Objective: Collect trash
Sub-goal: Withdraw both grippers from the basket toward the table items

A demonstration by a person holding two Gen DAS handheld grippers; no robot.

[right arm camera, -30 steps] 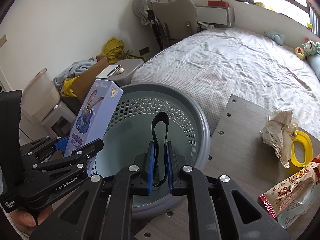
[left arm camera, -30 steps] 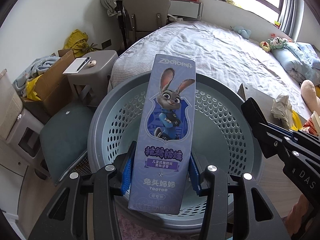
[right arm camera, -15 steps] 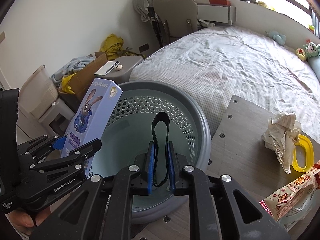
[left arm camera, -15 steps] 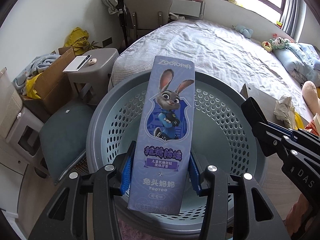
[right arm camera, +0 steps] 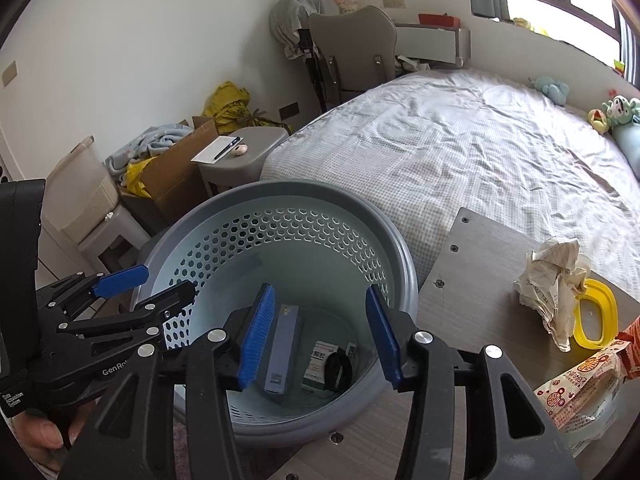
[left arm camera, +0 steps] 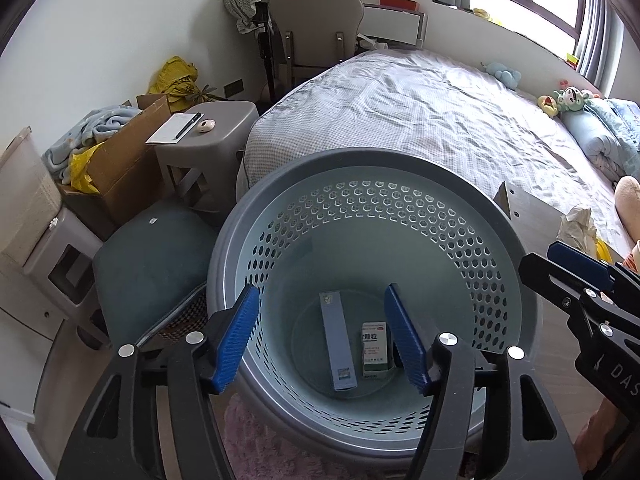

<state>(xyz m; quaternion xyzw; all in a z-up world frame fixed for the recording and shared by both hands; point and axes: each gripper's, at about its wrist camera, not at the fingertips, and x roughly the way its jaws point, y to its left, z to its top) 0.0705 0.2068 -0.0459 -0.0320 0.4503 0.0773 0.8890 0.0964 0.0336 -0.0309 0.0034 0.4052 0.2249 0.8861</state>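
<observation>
Now both your grippers, left gripper (left arm camera: pixel 324 340) and right gripper (right arm camera: pixel 320 334), have just spread empty over the basket (right arm camera: pixel 404 276); the crumpled paper (right arm camera: pixel 550 280) lies nearer your right.

Left gripper (left arm camera: pixel 320 340) and right gripper (right arm camera: pixel 320 336) have just opened, fingers empty.

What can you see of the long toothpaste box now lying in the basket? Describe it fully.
The toothpaste box is a long, narrow lavender-blue carton, apparently cardboard, lying flat on the floor of the perforated basket. A small emblem marks its far end and a printed label its near end. It lies just left of a small green-and-white medicine box; contact between them is unclear. No gripper touches it.
</observation>
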